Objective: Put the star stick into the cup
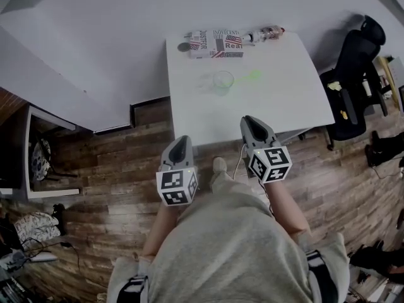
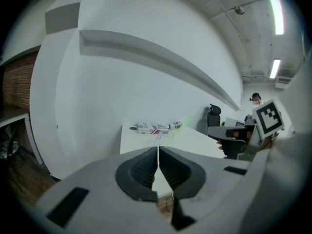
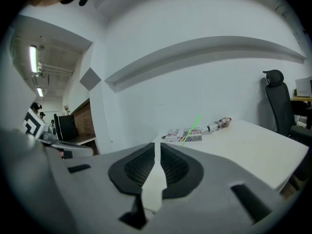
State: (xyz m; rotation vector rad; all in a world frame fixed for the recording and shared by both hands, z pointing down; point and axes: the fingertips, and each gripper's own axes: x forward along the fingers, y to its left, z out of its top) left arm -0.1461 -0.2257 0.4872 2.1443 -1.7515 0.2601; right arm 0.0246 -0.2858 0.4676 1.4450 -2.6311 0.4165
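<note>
A clear cup [image 1: 222,81] stands near the middle of the white table [image 1: 284,100]. A thin green star stick [image 1: 250,76] slants up and to the right from the cup, and its lower end seems to rest inside it. The stick also shows as a green line in the left gripper view [image 2: 181,127] and the right gripper view [image 3: 192,127]. My left gripper [image 1: 182,141] [image 2: 158,150] and right gripper [image 1: 248,121] [image 3: 157,147] hover at the table's near edge, well short of the cup. Both are shut and hold nothing.
A printed box [image 1: 215,44] and a small bottle [image 1: 265,34] lie along the table's far edge by the white wall. A black office chair [image 1: 356,74] stands to the right of the table. At the left are a shelf [image 1: 38,156] and wooden floor.
</note>
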